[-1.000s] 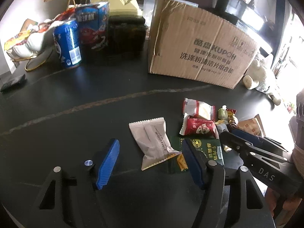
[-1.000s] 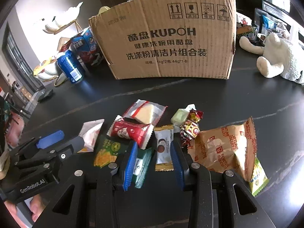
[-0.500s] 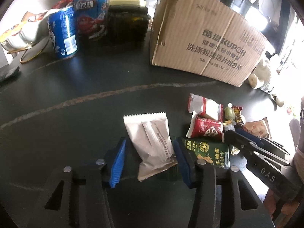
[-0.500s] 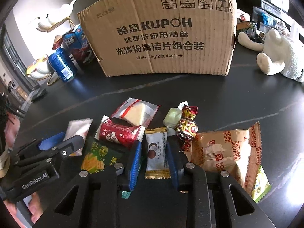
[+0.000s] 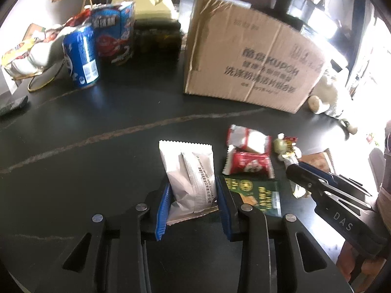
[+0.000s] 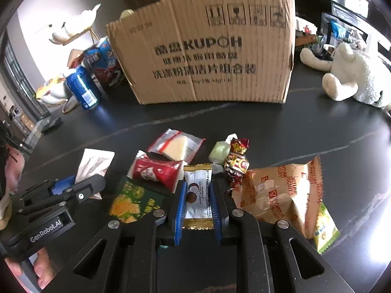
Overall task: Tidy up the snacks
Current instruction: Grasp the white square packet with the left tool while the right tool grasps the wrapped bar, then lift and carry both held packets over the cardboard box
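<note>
My left gripper (image 5: 191,201) has just been closing around the white packet (image 5: 189,178); my right gripper (image 6: 197,208) has clamped the coconut candy (image 6: 198,193). Both lie on the counter (image 5: 97,146) near the cardboard box (image 6: 207,56), ready for lifting.

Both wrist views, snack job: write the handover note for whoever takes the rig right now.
Left gripper: jaws just closed onto the white snack pack, which lies on the table.
Right gripper: shut on the white coconut candy packet, not lifted.
Done: no snack seen going into the cardboard box yet.
Left: these two, plus the red packet, green cracker pack, orange biscuit bag and wrapped candies.
</note>
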`<state>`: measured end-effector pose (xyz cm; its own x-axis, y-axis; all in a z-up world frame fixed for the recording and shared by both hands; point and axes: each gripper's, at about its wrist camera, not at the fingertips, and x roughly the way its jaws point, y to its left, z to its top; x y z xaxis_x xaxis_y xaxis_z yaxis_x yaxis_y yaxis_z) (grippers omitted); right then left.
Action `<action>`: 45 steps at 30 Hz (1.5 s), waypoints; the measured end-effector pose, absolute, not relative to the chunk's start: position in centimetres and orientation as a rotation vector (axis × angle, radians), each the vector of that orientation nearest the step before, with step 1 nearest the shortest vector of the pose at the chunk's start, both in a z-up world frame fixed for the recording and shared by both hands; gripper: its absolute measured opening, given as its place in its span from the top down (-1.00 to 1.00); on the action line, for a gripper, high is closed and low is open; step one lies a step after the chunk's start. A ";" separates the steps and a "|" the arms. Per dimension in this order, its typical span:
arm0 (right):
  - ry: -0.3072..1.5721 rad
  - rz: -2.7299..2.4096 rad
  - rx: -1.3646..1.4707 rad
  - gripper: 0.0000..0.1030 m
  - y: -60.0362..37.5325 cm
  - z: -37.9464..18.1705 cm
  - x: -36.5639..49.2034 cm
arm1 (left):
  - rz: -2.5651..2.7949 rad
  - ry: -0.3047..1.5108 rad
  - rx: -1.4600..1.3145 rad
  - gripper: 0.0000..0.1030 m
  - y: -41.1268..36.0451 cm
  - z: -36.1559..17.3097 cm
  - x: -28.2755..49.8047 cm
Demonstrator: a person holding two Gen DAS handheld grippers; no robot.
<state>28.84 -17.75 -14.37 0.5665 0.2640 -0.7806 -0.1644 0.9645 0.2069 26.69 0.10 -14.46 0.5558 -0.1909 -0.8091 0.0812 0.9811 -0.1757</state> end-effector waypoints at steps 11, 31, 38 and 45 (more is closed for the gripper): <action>0.818 0.273 0.137 0.60 -18.2 -8.7 26.4 | -0.204 0.847 -0.086 0.32 -0.7 -8.6 24.2; 0.599 0.254 0.148 0.60 -20.1 1.3 27.8 | -0.249 0.644 -0.010 0.32 -2.5 1.4 26.1; 0.587 0.259 0.139 0.60 -20.6 3.6 29.9 | -0.255 0.646 0.012 0.33 -3.5 3.5 28.5; 0.579 0.250 0.110 0.60 -21.0 5.5 32.7 | -0.272 0.653 0.033 0.33 -4.2 4.9 31.6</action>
